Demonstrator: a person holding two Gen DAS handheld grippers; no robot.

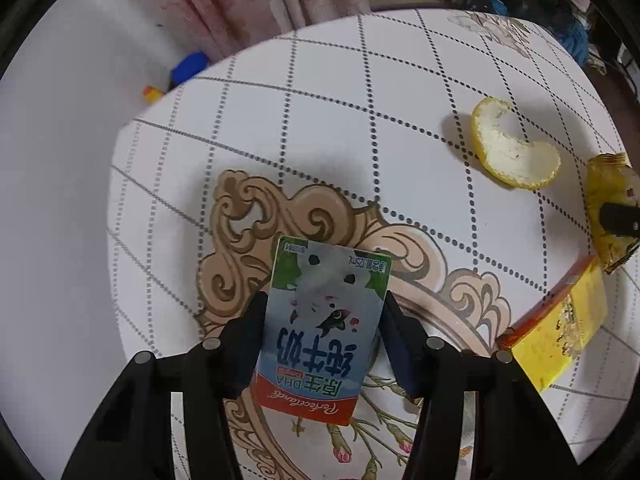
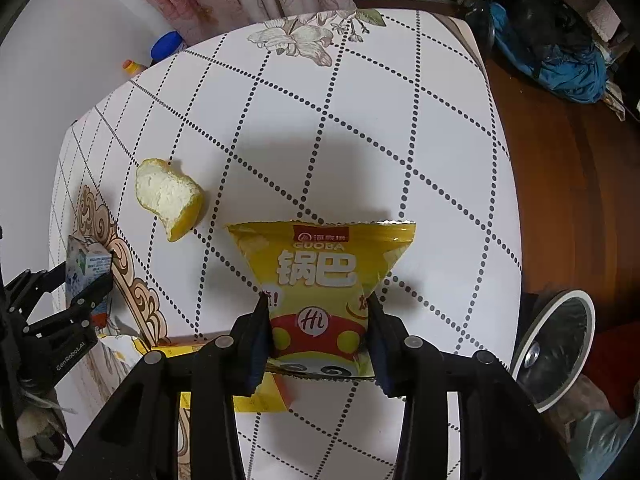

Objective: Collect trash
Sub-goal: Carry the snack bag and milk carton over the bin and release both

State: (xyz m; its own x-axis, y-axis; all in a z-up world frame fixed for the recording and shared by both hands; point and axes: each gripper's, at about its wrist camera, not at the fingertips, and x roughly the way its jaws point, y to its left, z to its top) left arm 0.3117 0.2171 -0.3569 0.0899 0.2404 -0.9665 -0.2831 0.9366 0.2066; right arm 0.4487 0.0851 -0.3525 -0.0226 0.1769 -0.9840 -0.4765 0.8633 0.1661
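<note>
Our left hand-held gripper (image 1: pixel 322 334) squeezes a small milk carton (image 1: pixel 324 328) by its two long sides, up off the counter (image 1: pixel 400 92). The carton looks stiff and light — probably empty — so we think a firm pinch at the middle is safe. Our right hand-held gripper (image 2: pixel 316 332) pinches a yellow snack bag (image 2: pixel 320 276) near its bottom end, and the top fans out wide. The bag is thin, crinkly and slippery, so we would grip it low where it bunches up. Farther out, a curled fruit peel (image 1: pixel 514 148) lies on the counter — soft and bendy, best taken across its narrow part. A flat yellow box (image 1: pixel 560 328) rests near the counter edge.
</note>
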